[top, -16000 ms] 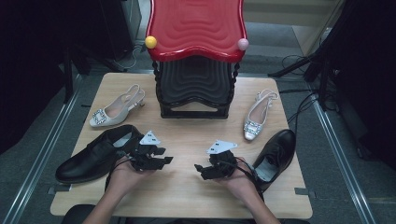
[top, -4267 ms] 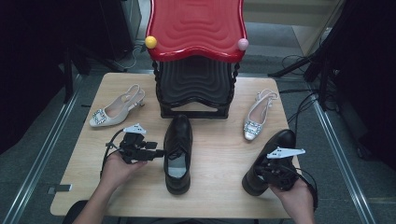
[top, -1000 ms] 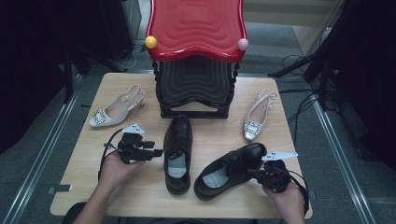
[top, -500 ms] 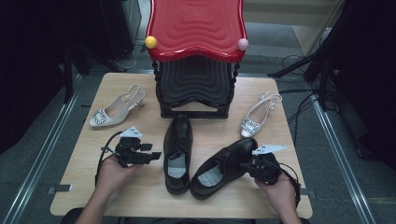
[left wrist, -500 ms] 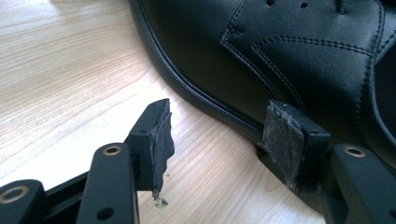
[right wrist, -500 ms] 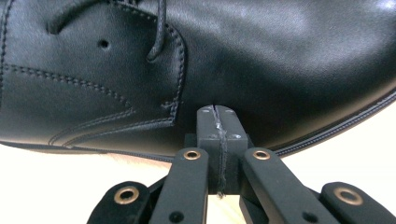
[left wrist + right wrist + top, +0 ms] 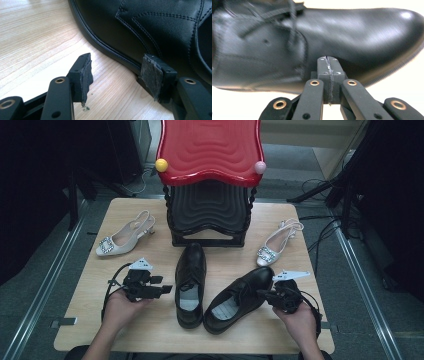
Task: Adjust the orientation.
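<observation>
Two black leather lace-up shoes lie mid-table. One black shoe [image 7: 190,285] points straight away from me; the other black shoe [image 7: 239,297] lies slanted, toe toward the back right. My left gripper [image 7: 165,290] is open beside the straight shoe's left flank. In the left gripper view that shoe [image 7: 155,30] looms top right, and the left gripper [image 7: 117,67] holds nothing, one pad [image 7: 150,75] right by the sole edge. My right gripper [image 7: 262,293] is shut and empty. In the right gripper view its tips [image 7: 328,60] press against the slanted shoe's side [image 7: 312,40].
A red wavy-topped stool [image 7: 210,150] stands over stacked black stools [image 7: 209,210] at the back centre of the wooden table [image 7: 150,335]. A beige buckled heel [image 7: 122,237] lies back left, and its mate [image 7: 276,242] back right. Cables run along the floor on the right.
The right gripper has pushed the slanted black shoe leftward from the table's right side toward the straight shoe. The left gripper has stayed open beside the straight shoe.
</observation>
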